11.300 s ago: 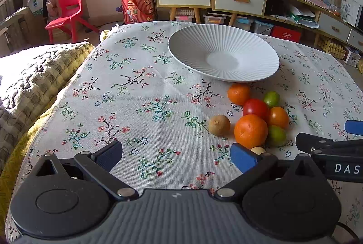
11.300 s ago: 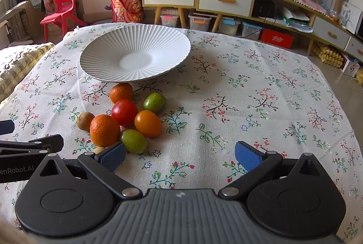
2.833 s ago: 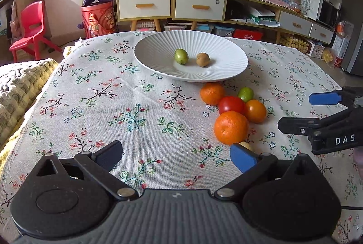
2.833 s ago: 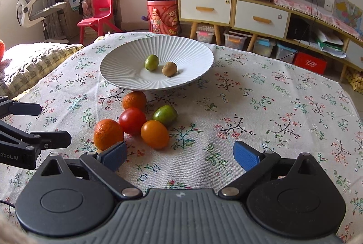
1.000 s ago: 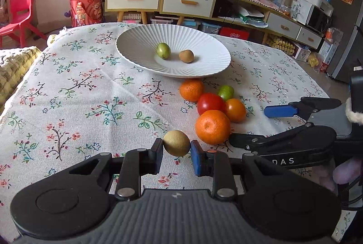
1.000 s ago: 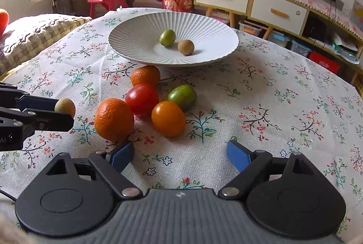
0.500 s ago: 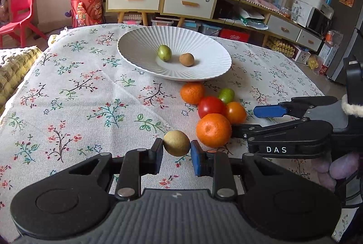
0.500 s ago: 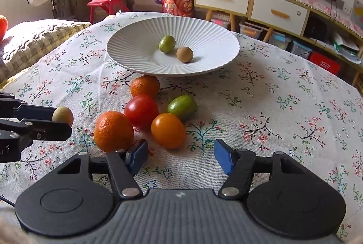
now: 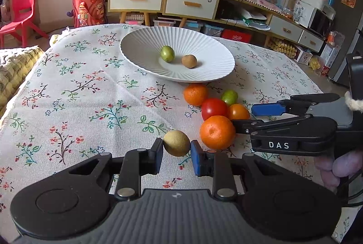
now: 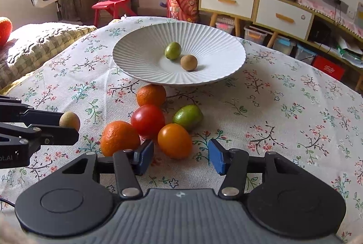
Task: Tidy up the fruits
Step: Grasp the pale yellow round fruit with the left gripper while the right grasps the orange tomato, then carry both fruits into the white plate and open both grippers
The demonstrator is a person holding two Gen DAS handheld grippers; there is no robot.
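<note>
The left gripper (image 9: 176, 153) clamps a small tan fruit (image 9: 176, 142) between its blue pads, lifted above the floral tablecloth (image 9: 79, 94). The right gripper (image 10: 180, 155) has just been narrowing its jaws; the pads flank a small orange fruit (image 10: 174, 140) without pressing it. Touching that fruit sit a red tomato (image 10: 148, 120), a larger mandarin (image 10: 119, 137) and a green fruit (image 10: 187, 117); another mandarin (image 10: 151, 94) lies against the white ribbed plate (image 10: 140, 62). On the plate rest a green fruit (image 10: 173, 50) and a brown one (image 10: 188, 62).
</note>
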